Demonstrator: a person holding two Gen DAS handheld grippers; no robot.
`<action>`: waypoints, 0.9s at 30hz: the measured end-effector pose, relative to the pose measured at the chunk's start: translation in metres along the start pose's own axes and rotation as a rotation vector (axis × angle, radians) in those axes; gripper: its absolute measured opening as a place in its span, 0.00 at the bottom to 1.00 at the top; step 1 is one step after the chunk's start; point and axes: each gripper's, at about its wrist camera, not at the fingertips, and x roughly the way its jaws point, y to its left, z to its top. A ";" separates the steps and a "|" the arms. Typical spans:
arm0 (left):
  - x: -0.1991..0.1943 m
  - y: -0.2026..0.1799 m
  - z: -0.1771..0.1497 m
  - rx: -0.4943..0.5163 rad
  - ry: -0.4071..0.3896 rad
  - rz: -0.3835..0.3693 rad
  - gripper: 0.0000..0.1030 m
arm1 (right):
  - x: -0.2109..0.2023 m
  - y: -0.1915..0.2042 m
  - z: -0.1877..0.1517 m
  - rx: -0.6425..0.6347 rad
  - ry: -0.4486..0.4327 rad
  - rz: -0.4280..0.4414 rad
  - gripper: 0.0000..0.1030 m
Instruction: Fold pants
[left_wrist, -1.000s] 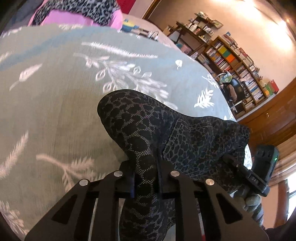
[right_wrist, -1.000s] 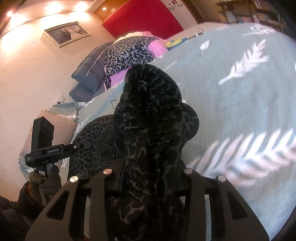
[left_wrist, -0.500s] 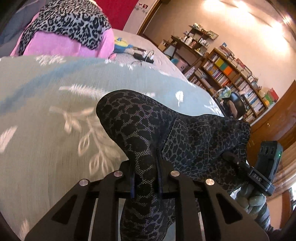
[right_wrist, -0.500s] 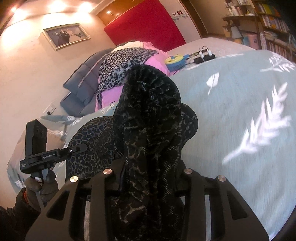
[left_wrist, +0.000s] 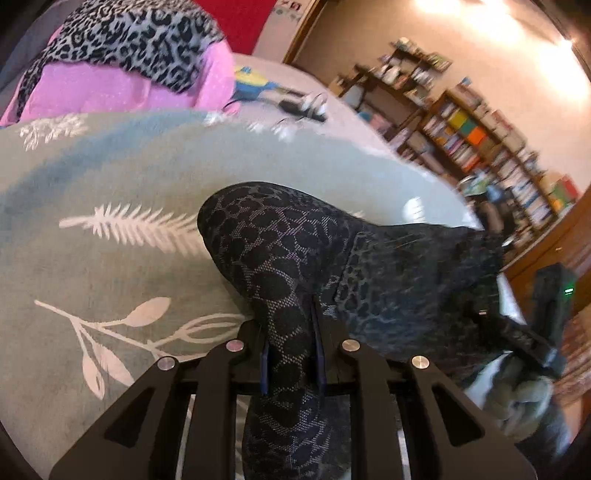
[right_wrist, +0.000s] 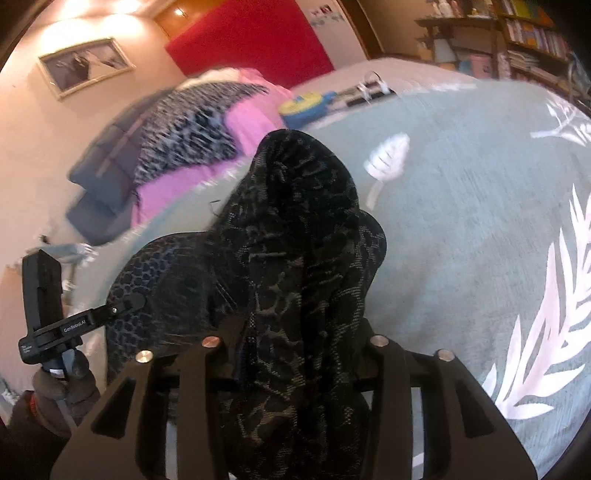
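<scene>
The dark leopard-print pants (left_wrist: 288, 251) hang between both grippers above the grey-green bedspread (left_wrist: 92, 177). My left gripper (left_wrist: 290, 332) is shut on a bunched edge of the pants, which bulge forward and stretch right toward the other gripper's body (left_wrist: 546, 314). My right gripper (right_wrist: 295, 332) is shut on a thick bunch of the pants (right_wrist: 295, 221), which hides its fingertips. The left gripper's body (right_wrist: 55, 325) and gloved hand show at the lower left of the right wrist view.
A pile of pink and leopard-print bedding (left_wrist: 122, 62) lies at the far end of the bed, with a yellow-blue toy (left_wrist: 255, 83) and cables beside it. Bookshelves (left_wrist: 480, 147) stand to the right. A red headboard (right_wrist: 251, 44) and a framed picture (right_wrist: 85, 66) are on the wall.
Both grippers have risen and tilted up with the pants still held; the far end of the bed and the room have come further into view. The grips are unchanged.
</scene>
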 end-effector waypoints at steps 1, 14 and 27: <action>0.005 0.003 -0.003 -0.005 0.002 0.006 0.30 | 0.003 -0.006 -0.002 0.013 0.005 -0.001 0.43; -0.037 0.014 0.008 -0.109 -0.149 0.079 0.60 | -0.074 0.027 -0.009 -0.068 -0.225 -0.187 0.51; 0.008 0.006 0.009 -0.111 -0.078 0.153 0.67 | -0.003 0.016 -0.009 -0.182 -0.020 -0.150 0.49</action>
